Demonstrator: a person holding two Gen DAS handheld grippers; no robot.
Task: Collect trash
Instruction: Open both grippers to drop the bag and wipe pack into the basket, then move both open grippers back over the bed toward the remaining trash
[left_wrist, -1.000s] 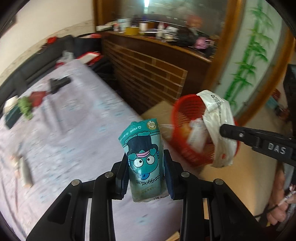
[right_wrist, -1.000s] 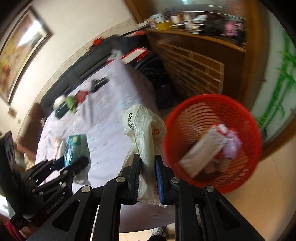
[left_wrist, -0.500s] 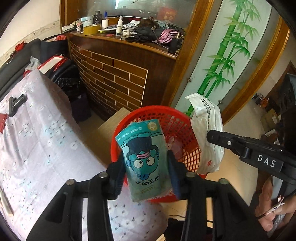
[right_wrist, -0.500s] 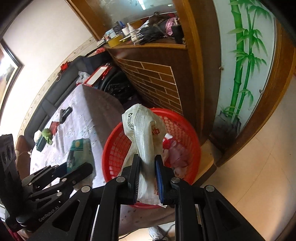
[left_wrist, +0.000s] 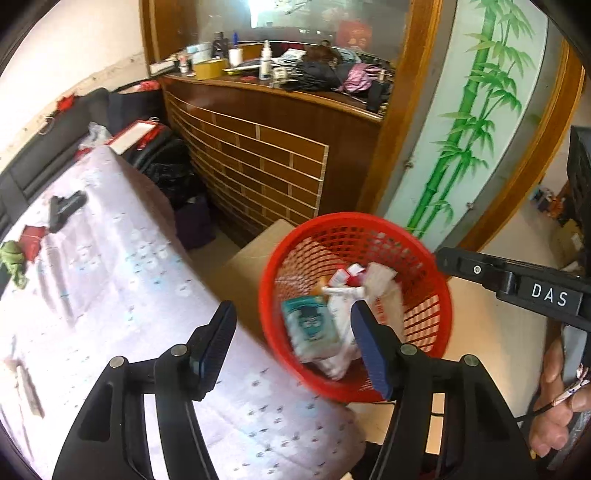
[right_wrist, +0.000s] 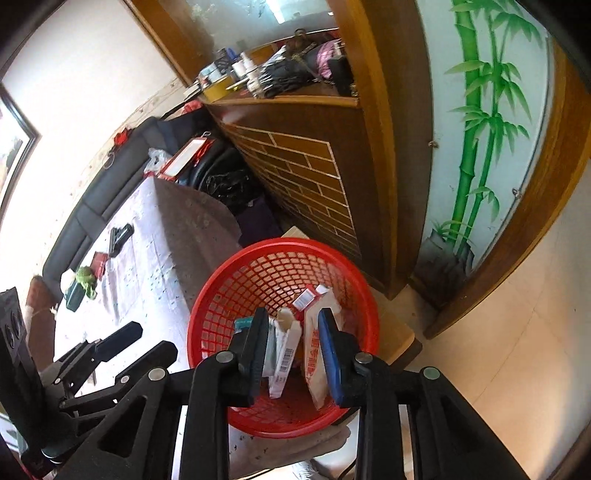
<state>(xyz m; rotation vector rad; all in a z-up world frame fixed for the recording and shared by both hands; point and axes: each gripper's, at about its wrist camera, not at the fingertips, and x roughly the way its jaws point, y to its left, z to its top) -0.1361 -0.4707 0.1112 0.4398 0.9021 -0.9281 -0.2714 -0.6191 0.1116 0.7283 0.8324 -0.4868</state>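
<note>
1. Presently: drop step. Left gripper (left_wrist: 291, 343), jaws opening, nothing between them; teal packet (left_wrist: 312, 326) lies in the red basket (left_wrist: 269, 284).
2. Right gripper (right_wrist: 293, 354), jaws opening, empty; white bag (right_wrist: 316, 363) sits in the basket, at 12 o'clock of the fingers.
3. Next, likely: both grippers back to the table (left_wrist: 110, 280) at 9 o'clock, where litter remains.

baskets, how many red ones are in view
1. The red basket sits on a low wooden stand beside the table, below both sets of fingers, with trash inside. None other shows; more may be hidden.
</note>
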